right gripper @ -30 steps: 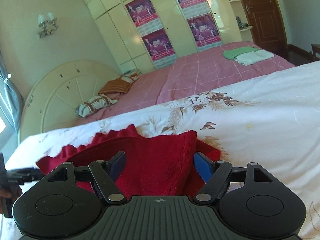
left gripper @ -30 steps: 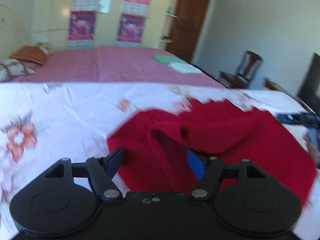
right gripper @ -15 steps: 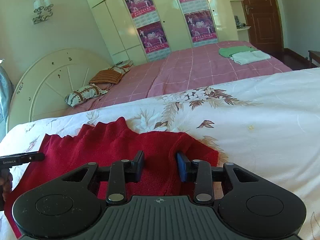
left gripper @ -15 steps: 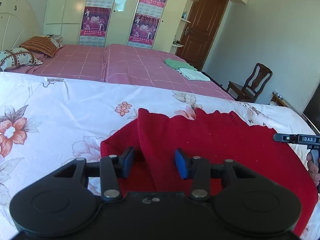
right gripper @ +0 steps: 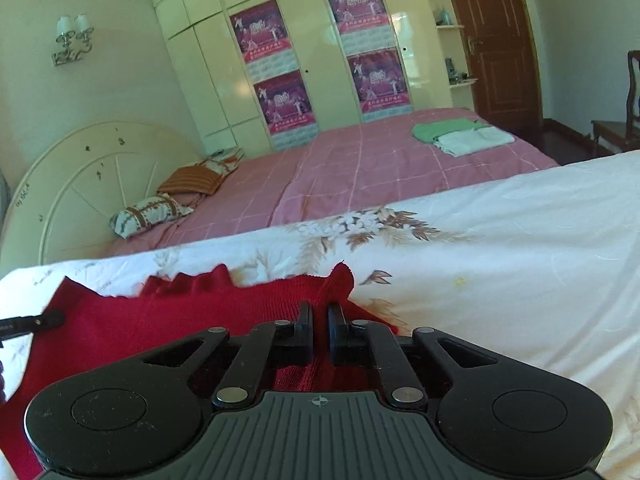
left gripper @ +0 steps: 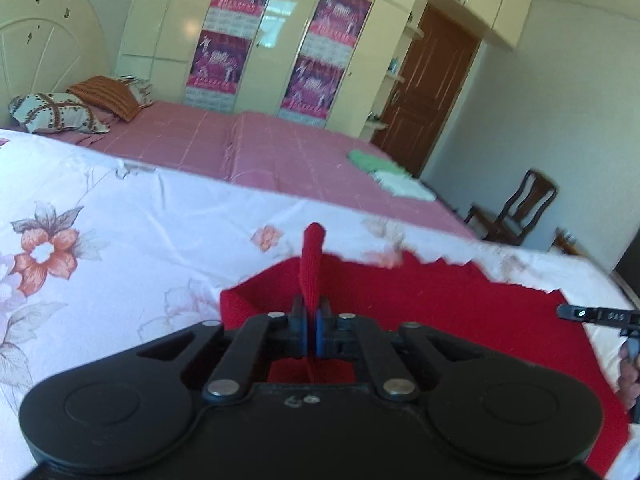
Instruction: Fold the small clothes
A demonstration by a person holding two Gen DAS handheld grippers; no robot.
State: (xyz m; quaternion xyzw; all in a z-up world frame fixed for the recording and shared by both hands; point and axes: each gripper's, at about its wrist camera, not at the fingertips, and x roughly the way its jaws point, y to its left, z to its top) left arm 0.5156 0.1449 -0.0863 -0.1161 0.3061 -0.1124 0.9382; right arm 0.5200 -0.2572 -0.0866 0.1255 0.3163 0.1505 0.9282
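Observation:
A red knitted garment (left gripper: 460, 316) lies spread on the white floral bedspread (left gripper: 120, 240). My left gripper (left gripper: 311, 312) is shut on its left edge, and a pinched fold of red knit sticks up between the jaws. In the right wrist view the same garment (right gripper: 140, 320) lies to the left, and my right gripper (right gripper: 319, 316) is shut on its right corner, with a small peak of cloth above the fingers. Each gripper's tip shows at the edge of the other's view.
A second bed with a pink checked cover (right gripper: 360, 168) stands behind, with folded green and white clothes (right gripper: 460, 136) and pillows (right gripper: 152, 212) on it. A wooden chair (left gripper: 516, 208) and a brown door (left gripper: 428, 92) are at the right.
Both grippers have gone from wide open around the garment's edges to shut on the cloth. The left one has pinched up a fold.

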